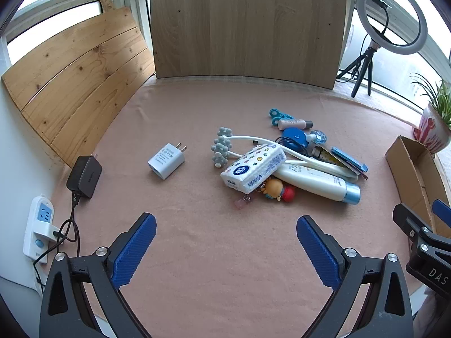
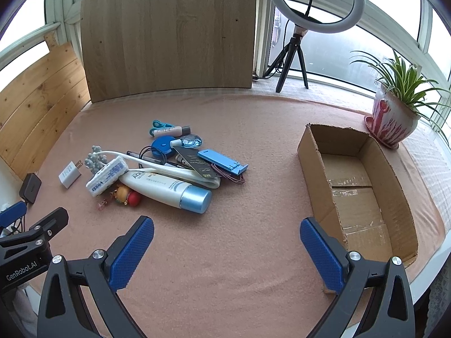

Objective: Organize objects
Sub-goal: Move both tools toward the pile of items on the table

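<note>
Pink felt tabletop (image 2: 225, 253), wood panels (image 2: 169, 33) against windows, both hand-held grippers (image 1: 225, 242) (image 2: 227, 242) spread apart

"Vinda" runs along the tissue pack (image 1: 253, 167); beside it, the lotion bottle (image 2: 166, 187) shows "AQU"; "GenRobot.AI" marks the left tool (image 2: 21, 270).

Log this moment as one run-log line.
stage: not started | left gripper: open, empty | right gripper: open, empty | cardboard box: empty | pile: untouched on cloth | white charger: apart from pile
</note>
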A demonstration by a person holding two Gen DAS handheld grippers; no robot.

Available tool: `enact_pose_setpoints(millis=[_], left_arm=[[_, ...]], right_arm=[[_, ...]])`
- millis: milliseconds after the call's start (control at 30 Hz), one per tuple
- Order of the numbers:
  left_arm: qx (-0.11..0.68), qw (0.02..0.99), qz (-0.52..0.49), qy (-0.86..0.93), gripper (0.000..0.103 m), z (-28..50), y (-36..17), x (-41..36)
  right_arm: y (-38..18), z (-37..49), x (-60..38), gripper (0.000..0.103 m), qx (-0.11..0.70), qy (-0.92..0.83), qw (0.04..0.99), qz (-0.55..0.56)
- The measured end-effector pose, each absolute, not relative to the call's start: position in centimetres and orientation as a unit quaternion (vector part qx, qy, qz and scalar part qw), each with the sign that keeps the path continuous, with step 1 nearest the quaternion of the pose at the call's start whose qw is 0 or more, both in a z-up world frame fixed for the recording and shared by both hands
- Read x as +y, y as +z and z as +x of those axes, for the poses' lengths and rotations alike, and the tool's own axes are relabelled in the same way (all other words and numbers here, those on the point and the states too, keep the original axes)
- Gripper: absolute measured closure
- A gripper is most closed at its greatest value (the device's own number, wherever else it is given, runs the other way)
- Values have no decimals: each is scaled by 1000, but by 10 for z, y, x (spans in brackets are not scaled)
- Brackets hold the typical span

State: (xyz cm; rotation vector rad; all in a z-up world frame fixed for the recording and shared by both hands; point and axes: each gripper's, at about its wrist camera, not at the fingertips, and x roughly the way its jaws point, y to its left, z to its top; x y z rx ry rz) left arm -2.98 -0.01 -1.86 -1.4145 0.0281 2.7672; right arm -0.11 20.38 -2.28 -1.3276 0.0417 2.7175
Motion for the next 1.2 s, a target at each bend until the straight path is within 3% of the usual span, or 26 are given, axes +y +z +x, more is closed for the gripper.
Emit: enact_pose_setpoints(millis=[233,633,1200], left_arm=[[8,18,-459,888,5,-36,-22,-1],[-13,5,-469,883,17,-47,-31,-19],[-6,21,-479,878,20,-60,-39,-8]], right_arm=[[-24,-6,205,3,18,896,56,-440],[-37,-16,210,27,35,881,36,-470],[-41,-27,209,29,39,877,28,-479]])
